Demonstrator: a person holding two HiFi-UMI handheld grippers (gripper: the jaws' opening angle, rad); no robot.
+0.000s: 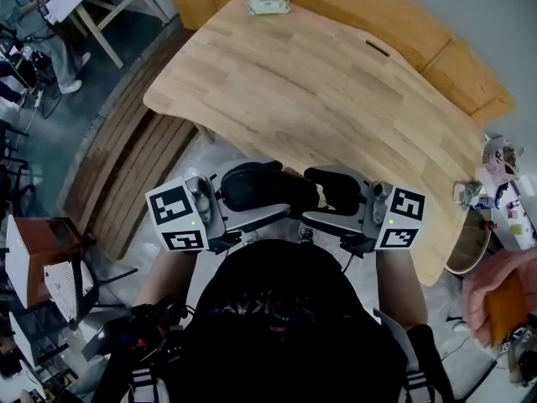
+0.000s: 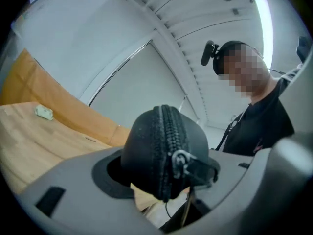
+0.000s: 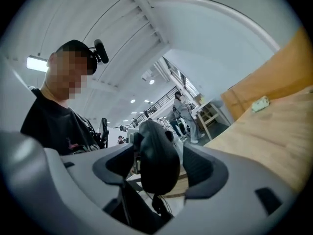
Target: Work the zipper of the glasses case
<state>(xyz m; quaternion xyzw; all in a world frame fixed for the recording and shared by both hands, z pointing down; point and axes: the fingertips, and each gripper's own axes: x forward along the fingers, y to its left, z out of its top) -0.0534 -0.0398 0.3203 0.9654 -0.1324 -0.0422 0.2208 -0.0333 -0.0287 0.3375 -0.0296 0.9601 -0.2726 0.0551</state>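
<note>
My left tongs (image 2: 164, 173) are clamped on the glasses case (image 2: 146, 141), with its zipper pull (image 2: 182, 159) facing the camera. My right tongs (image 3: 159, 166) stand wide open around the case's other end, not gripping it. The case hangs in the air at the table's (image 1: 336, 99) near edge.

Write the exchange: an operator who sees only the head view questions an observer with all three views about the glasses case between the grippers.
Operator: Is the left gripper gripping the glasses case?
Observer: Yes, its view shows it closed on the case.
Operator: Where is the zipper slider?
Observer: On the rounded end facing the left gripper's camera; its pull tab sticks out sideways.
Operator: And the right gripper?
Observer: Open; its fingers flank the case with a gap showing.
</note>
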